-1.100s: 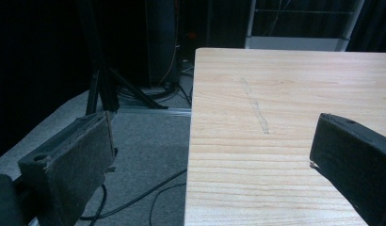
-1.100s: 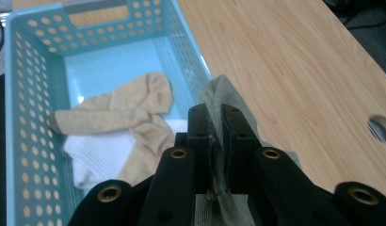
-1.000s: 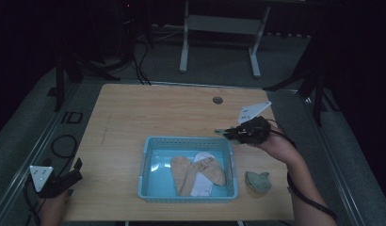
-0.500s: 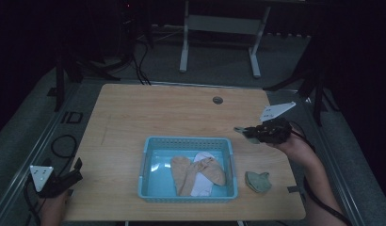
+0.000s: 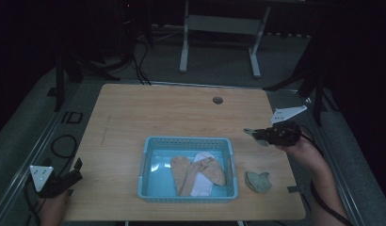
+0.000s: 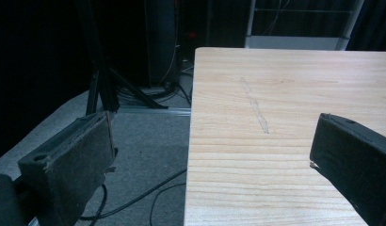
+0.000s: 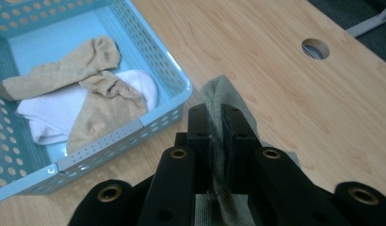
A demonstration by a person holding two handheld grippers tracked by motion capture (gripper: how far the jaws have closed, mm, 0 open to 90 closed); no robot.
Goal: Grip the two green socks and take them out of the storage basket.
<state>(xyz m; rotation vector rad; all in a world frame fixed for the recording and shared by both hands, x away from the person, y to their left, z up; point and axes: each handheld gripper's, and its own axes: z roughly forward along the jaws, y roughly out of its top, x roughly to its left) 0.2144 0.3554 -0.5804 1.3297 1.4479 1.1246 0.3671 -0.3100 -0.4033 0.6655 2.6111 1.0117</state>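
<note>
In the high view the right gripper is at the right of the frame, over the table just right of the basket's upper right corner. Its jaws are clenched on a grey-green sock, which sticks out to the left of the tips. The right gripper view shows the same: the sock is pinched flat between the closed jaws of the right gripper, with its free end hanging over bare wood beside the basket.

Compared with the earlier frames, this gripper has moved right and a little lower in the frame, away from the basket's top edge, with the sock gripped throughout.

A second grey-green sock lies crumpled on the table at the lower right, just right of the basket, as before. Inside the basket two tan socks lie across a white sock, unchanged.

The left gripper sits at the lower left, at the table's edge, where it was before. In its own view the jaws of the left gripper stand wide apart with nothing between them.
</note>
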